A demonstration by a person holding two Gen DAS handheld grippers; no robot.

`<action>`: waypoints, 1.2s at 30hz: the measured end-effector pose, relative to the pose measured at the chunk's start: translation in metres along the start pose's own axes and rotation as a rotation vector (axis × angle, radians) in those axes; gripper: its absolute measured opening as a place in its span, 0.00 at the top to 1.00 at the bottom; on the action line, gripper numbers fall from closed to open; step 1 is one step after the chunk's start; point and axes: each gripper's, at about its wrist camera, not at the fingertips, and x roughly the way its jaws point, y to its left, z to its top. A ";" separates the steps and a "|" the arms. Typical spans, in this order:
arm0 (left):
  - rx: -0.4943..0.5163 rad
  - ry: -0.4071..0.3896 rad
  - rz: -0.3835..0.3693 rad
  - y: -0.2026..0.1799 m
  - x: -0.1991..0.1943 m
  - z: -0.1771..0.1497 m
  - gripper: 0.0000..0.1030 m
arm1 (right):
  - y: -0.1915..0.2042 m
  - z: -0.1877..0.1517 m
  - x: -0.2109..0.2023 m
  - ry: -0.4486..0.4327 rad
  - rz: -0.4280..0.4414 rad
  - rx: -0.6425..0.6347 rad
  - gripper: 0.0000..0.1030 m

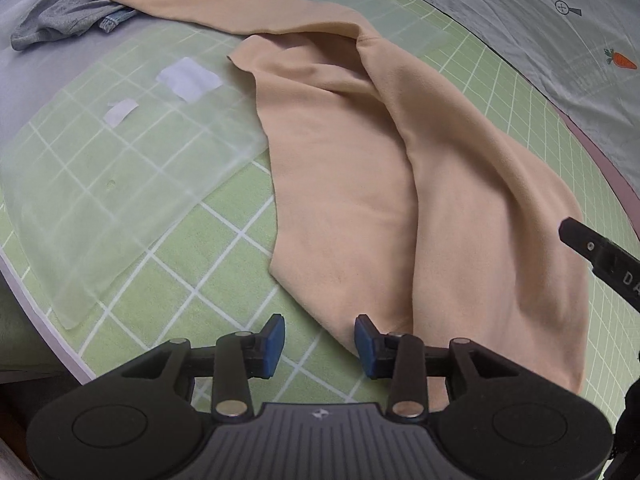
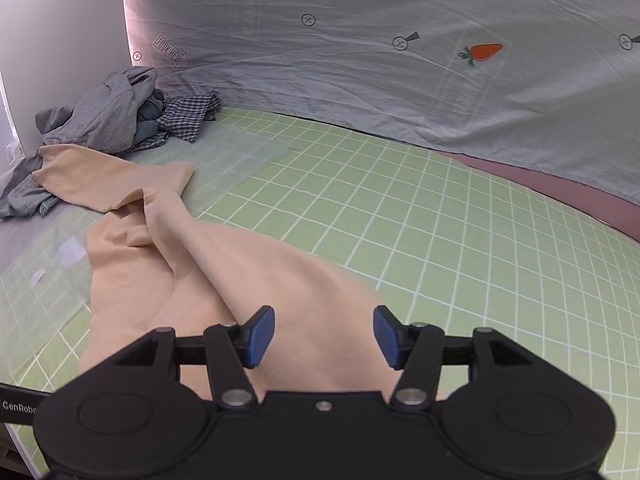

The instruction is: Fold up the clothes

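A beige garment (image 1: 360, 184) lies spread on the green grid mat (image 1: 192, 248), with a long part running to the far left. It also shows in the right wrist view (image 2: 224, 272). My left gripper (image 1: 320, 344) is open and empty, its blue pads (image 1: 276, 340) just above the garment's near left edge. My right gripper (image 2: 324, 336) is open and empty, hovering over the garment's near right end. The right gripper's black body shows in the left wrist view (image 1: 600, 256) at the right edge.
A pile of grey, denim and checked clothes (image 2: 120, 124) lies at the far left corner. A clear plastic sheet (image 1: 120, 184) with white paper scraps (image 1: 188, 80) covers the mat's left part. A carrot-print grey sheet (image 2: 400, 60) hangs behind the mat.
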 end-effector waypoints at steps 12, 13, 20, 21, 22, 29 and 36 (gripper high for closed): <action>0.136 -0.001 0.010 -0.024 0.018 0.026 0.93 | 0.012 0.013 0.047 0.059 -0.003 -0.043 0.65; 0.141 -0.007 0.013 -0.027 0.020 0.030 0.93 | 0.001 0.014 0.045 0.063 0.017 0.008 0.74; 0.246 -0.045 -0.088 -0.075 0.031 0.067 0.92 | -0.081 -0.012 0.020 0.082 -0.141 0.316 0.85; 0.268 -0.043 -0.126 -0.085 0.032 0.075 0.91 | -0.096 -0.021 0.013 0.090 -0.173 0.381 0.85; 0.294 -0.038 -0.153 -0.098 0.034 0.081 0.87 | -0.110 -0.030 0.006 0.099 -0.207 0.433 0.85; 0.430 -0.016 -0.164 -0.135 0.037 0.063 0.83 | -0.142 -0.081 -0.037 0.151 -0.350 0.535 0.76; 0.350 -0.020 -0.106 -0.099 0.038 0.059 0.77 | -0.132 -0.073 -0.043 0.097 -0.381 0.475 0.54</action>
